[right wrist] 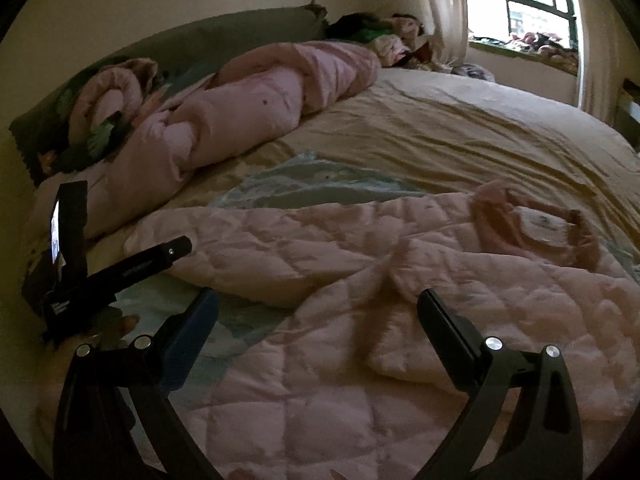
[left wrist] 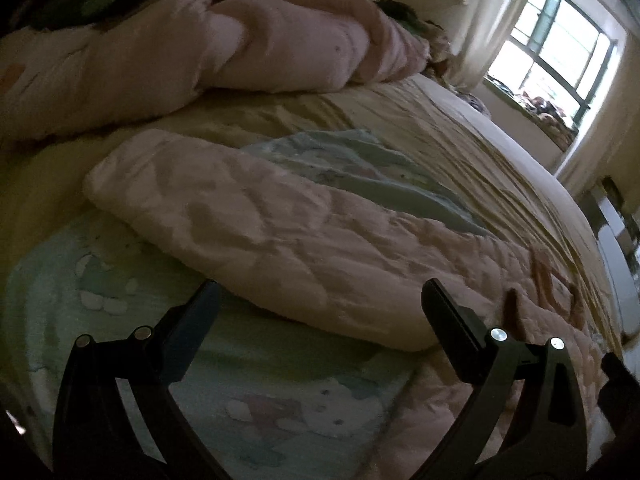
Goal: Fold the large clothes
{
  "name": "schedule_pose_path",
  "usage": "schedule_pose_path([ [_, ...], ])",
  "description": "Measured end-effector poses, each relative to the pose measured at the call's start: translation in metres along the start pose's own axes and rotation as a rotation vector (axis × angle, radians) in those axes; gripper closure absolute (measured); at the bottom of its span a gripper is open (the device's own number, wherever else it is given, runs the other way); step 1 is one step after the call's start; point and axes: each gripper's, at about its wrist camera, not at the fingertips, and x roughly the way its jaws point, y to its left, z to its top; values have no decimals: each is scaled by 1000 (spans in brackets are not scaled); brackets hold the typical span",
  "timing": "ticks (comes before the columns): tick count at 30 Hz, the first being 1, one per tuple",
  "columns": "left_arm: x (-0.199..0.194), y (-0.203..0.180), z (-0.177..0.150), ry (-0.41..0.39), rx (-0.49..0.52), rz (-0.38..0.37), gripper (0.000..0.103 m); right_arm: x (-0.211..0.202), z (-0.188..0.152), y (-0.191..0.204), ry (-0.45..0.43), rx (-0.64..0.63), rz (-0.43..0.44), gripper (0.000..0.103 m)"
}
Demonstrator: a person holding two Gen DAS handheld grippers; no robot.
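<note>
Left wrist view: left gripper (left wrist: 320,312) has jaws wide apart, nothing between them. The pink quilted jacket (left wrist: 304,240) lies on the bed (left wrist: 400,128), directly ahead of the jaws. What looks like a folded-over sleeve (left wrist: 208,196) runs as a long lobe from the jaw gap up and to the left, its blunt end pointing toward the far bedding. The sleeve's near edge sits just beyond the fingertips, close but apparently not touching. A pale green patterned blanket (left wrist: 120,292) shows under the left finger. A rolled pink duvet (left wrist: 200,52) lies well apart at the far side.

Right wrist view: right gripper (right wrist: 318,312) also spread wide, empty. Jacket body (right wrist: 360,360) fills the frame under and ahead of the jaws; collar (right wrist: 532,224) is ahead and right. Long axis of the garment runs roughly left to right across this view. The left gripper (right wrist: 120,268) is in frame at left, near the sleeve end.

Judgement: the sleeve lobe is the left gripper's piece, since it is nearer and roughly in line with it. The right gripper is placed over the body and hem side. Whether either tip contacts fabric cannot be told.
</note>
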Motion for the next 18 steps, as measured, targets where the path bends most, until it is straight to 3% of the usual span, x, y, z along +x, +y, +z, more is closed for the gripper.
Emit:
schedule_pose_path([
  [18, 47, 81, 13, 101, -228, -6, 9, 65, 6, 51, 131, -77, 79, 4],
])
